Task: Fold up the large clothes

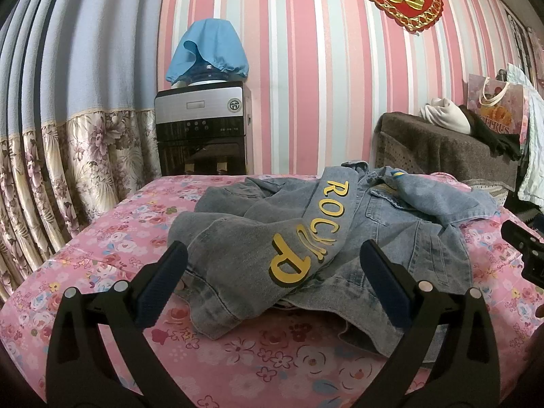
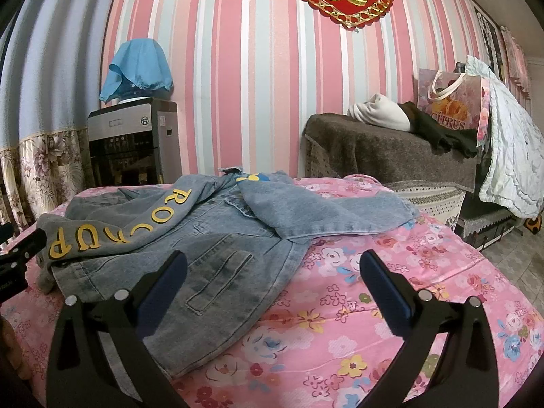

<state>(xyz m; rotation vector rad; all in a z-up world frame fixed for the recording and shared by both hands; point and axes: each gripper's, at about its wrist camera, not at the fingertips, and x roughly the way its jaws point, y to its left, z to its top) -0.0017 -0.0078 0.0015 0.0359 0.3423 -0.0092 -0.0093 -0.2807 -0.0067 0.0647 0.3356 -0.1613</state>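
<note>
A light blue denim jacket [image 1: 391,224] lies crumpled on the pink floral bedspread [image 1: 102,248]. One sleeve with yellow "ROCKUP" letters [image 1: 306,238] is laid across its front. My left gripper [image 1: 273,255] is open and empty, just above the jacket's near hem and the lettered sleeve. In the right wrist view the jacket [image 2: 217,238] lies left of centre, its other sleeve [image 2: 326,210] spread to the right. My right gripper [image 2: 273,261] is open and empty above the jacket's right edge by a pocket [image 2: 221,278]. Each gripper shows at the other view's edge.
A water dispenser [image 1: 200,129] with a blue cloth cover stands behind the bed by the striped wall. A brown-covered cabinet [image 2: 391,149] with clothes and a gift bag [image 2: 448,102] stands at the back right. Floral curtains [image 1: 68,156] hang on the left.
</note>
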